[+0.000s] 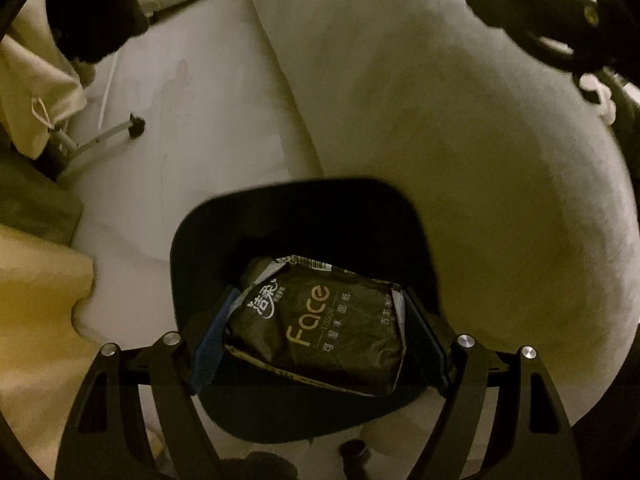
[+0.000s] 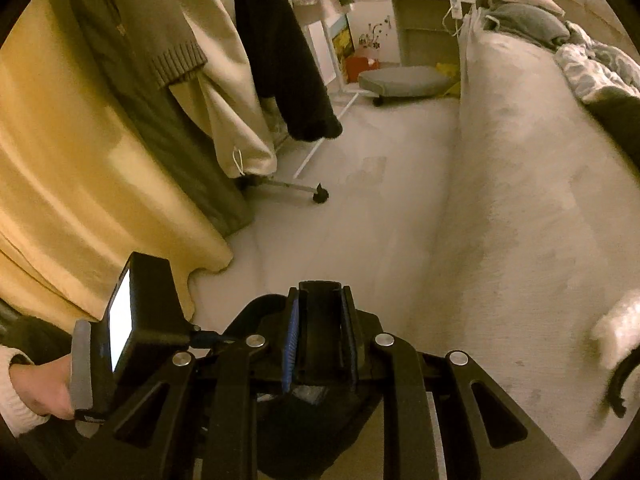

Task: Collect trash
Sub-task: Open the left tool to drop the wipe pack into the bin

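My left gripper (image 1: 316, 336) pinches a dark tissue pack (image 1: 320, 324) between its blue pads (image 1: 212, 344), one pad on each short side. The pack hangs directly over the open black bin (image 1: 200, 240), which stands on the pale floor (image 1: 180, 120) near the bed (image 1: 440, 120). My right gripper (image 2: 320, 344) is pressed together on the black bin rim (image 2: 320, 320).

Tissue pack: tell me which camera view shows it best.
The left wrist view. There the dark tissue pack fills the space between the left hand-held gripper's fingers, its "Face" print readable, above a black bin. In the right wrist view the right hand-held gripper blocks it; I cannot make it out there.
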`<state>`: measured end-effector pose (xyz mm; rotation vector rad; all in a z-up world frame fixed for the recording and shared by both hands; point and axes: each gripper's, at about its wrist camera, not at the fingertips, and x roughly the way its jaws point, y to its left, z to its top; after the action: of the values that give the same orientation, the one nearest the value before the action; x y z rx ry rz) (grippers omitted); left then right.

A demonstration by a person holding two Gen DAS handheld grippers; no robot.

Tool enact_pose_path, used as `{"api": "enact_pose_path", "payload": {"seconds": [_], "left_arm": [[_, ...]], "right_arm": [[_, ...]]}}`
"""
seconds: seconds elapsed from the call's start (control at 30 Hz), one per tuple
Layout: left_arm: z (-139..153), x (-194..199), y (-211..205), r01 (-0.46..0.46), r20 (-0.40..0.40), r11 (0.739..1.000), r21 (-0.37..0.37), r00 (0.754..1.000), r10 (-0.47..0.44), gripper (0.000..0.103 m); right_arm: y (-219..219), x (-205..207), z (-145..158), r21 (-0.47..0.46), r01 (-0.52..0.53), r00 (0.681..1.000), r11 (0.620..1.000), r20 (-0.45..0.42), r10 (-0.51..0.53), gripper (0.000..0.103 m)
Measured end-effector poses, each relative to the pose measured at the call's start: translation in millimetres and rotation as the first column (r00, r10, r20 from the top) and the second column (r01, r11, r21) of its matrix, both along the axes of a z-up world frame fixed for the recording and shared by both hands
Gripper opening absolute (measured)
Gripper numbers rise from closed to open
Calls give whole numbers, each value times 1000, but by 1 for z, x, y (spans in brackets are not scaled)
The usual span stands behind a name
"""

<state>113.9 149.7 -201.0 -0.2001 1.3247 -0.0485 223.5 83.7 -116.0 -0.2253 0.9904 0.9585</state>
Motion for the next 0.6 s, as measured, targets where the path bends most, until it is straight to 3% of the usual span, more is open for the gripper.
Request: {"api": "enact_pose_path", "payload": {"seconds": [0.4, 0.6], "left_arm": [[-23, -19, 22, 5, -104, 1000, -27, 995, -7, 83], [-20, -27, 33, 2, -92, 999, -43, 996, -6, 89]], "right_arm": [[35, -10, -36, -73, -42, 995, 996, -93, 35, 20], [57, -15, -63, -106, -70, 987, 992, -151, 54, 20]]}}
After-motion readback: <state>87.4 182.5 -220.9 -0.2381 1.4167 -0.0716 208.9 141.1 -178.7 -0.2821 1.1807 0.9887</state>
